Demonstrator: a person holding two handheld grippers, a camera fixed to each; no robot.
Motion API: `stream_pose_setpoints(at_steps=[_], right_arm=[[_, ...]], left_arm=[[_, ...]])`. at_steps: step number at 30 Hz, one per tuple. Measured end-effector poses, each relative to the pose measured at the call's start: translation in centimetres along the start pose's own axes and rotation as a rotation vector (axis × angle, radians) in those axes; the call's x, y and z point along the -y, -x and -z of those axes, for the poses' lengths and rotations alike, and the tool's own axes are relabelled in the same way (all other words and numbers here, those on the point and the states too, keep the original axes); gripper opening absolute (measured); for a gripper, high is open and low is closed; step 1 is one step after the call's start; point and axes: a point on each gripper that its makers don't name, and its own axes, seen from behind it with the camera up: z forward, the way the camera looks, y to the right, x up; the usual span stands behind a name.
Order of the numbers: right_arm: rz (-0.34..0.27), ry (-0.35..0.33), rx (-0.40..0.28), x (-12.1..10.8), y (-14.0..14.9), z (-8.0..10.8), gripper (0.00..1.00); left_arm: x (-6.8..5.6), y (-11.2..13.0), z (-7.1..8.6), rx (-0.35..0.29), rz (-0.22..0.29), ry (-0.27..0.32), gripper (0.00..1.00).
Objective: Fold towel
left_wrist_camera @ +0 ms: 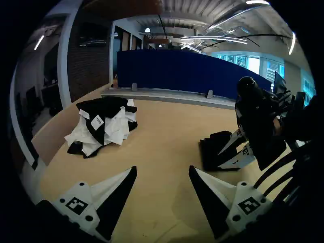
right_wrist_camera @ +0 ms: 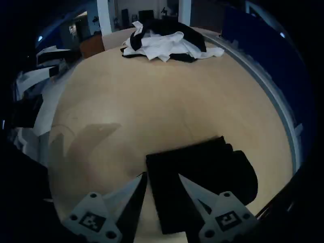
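**Left tool** (left_wrist_camera: pixel 162 170): fingers wide apart and empty, above the bare counter (left_wrist_camera: pixel 166 129).

**Right tool** (right_wrist_camera: pixel 162 178): also parted and gripping nothing. Its tips straddle the left edge of the black towel (right_wrist_camera: pixel 206 162), which lies folded flat directly beneath and just ahead of it. We cannot tell whether the tips touch the cloth.

**Handling:** We judge the towel light, limp and not slippery. We would pinch it at a corner or along an edge, through all layers, since a hold in the middle would let it sag.

**Farther ahead of both tools:** a heap of black and white cloths (right_wrist_camera: pixel 166 42), well apart from the towel, and beyond it a blue partition (left_wrist_camera: pixel 182 73).
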Motion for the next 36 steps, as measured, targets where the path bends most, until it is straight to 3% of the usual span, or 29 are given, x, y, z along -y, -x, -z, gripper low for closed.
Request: stream_pose_setpoints(at_steps=[2, 10, 16, 17, 27, 36], right_arm=[[-0.008, 0.003, -0.021, -0.1, -0.4, 0.6, 0.63], [-0.038, 0.027, -0.074, -0.8, -1.0, 2.3, 0.65], [-0.064, 0.078, -0.103, -1.6, -0.5, 3.8, 0.98], [-0.07, 0.089, -0.106, -1.8, -0.3, 4.0, 0.99], [-0.167, 0.146, -0.131, -2.8, 1.7, 5.7, 1.0], [-0.221, 0.199, -0.113, -3.1, 3.9, 6.3, 1.0]], left_arm=[[-0.1, -0.1, 0.0, -0.001, -0.002, 0.001, 0.95], [-0.4, -0.4, -0.2, -0.002, -0.004, 0.01, 0.95], [-0.7, -0.7, -0.5, -0.004, -0.007, 0.016, 0.95], [-0.8, -0.8, -0.5, -0.005, -0.007, 0.017, 0.95], [-1.1, -1.2, -0.7, -0.008, -0.015, 0.027, 0.95], [-1.3, -1.5, -0.6, -0.008, -0.023, 0.03, 0.95]])
